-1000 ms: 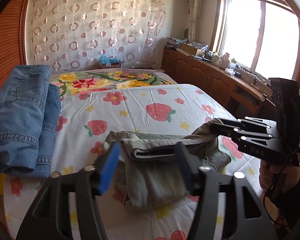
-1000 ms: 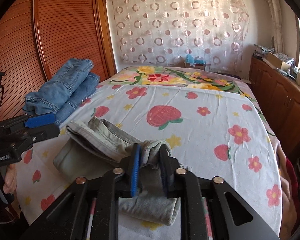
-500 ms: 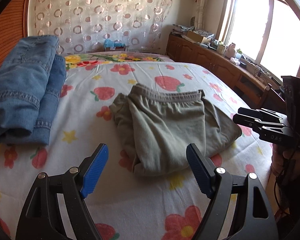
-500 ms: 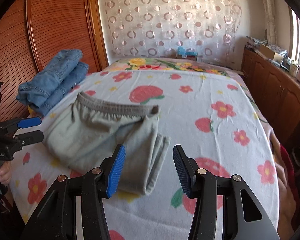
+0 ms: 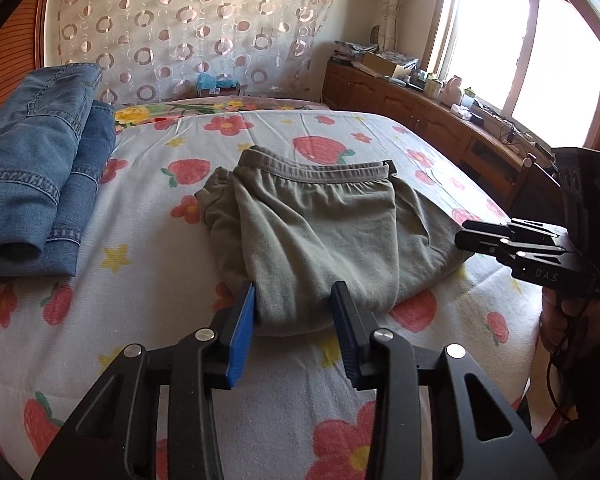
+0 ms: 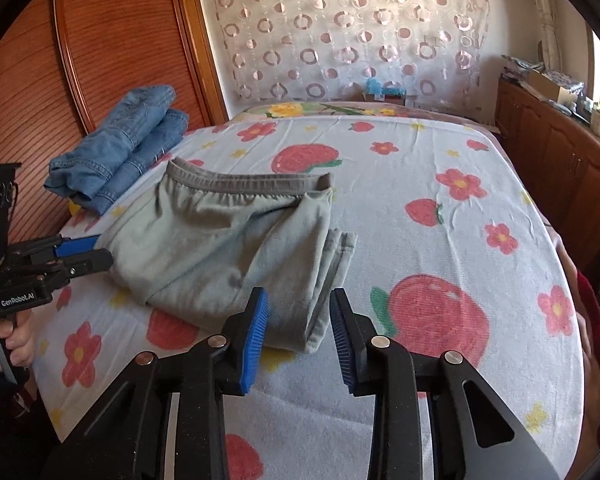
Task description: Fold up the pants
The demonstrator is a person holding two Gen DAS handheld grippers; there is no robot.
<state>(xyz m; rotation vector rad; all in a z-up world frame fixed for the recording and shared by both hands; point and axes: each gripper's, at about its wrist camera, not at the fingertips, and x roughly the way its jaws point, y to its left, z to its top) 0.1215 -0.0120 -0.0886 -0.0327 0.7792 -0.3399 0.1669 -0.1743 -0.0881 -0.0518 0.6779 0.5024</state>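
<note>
Grey-green pants lie folded on the bed, waistband at the far side; they also show in the right wrist view. My left gripper is open, its blue pads either side of the near left fold edge, holding nothing. My right gripper is open around the near right corner of the folded pants, holding nothing. Each gripper shows in the other's view: the right one at the pants' right edge, the left one at their left edge.
Folded blue jeans are stacked at the bed's left side by a wooden wall. The strawberry-print sheet covers the bed. Wooden cabinets with clutter run under the window on the right.
One second ago my right gripper was shut on the pants, lifting them; it let go and they now lie flat and folded. Both grippers have since narrowed and moved in around the near edge.
</note>
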